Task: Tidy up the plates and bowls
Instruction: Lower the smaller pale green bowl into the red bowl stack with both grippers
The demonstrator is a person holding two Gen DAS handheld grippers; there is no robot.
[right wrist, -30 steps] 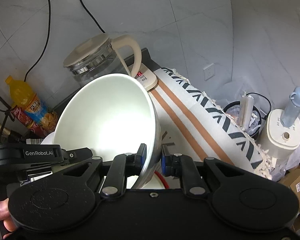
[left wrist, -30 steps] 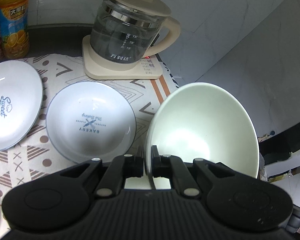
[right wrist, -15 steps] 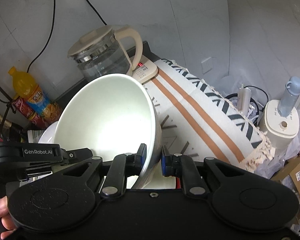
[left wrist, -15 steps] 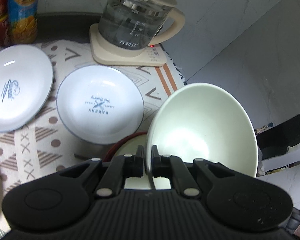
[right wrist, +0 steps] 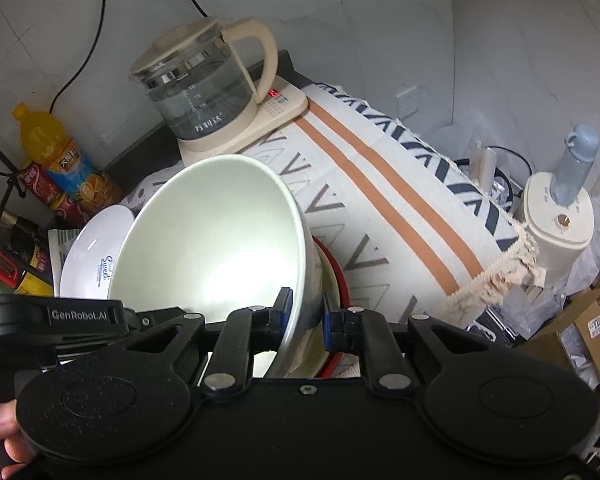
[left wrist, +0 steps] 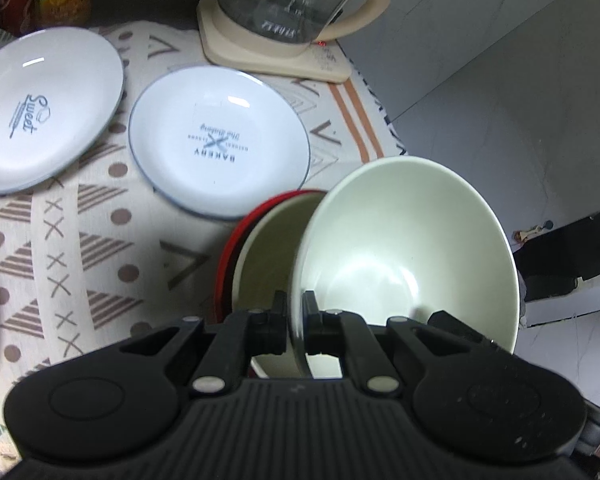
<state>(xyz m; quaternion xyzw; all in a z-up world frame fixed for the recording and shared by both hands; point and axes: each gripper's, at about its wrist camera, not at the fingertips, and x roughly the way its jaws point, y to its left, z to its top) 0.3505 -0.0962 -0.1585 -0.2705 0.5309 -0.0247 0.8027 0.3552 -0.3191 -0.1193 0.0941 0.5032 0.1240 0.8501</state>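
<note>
Pale green and glossy inside, the bowl is tilted on its side, held above a red bowl that sits on the surface. The left gripper has its fingers clenched on the green bowl's near rim, one finger inside the wall and one outside. In the right wrist view the same bowl sits between the fingers of the right gripper; the left finger touches the inner wall, while the right one stands a little off the outer wall, so that grip looks slack (whether it bears any load I cannot tell). The red bowl shows just beyond it.

On the patterned cloth lie two white plates: one printed "BAKERY", just beside the red bowl, and one printed "Sweet" to its left, the two close together but apart. Behind them a glass kettle stands on its cream base. An orange drink bottle stands by the wall, left of the kettle.
</note>
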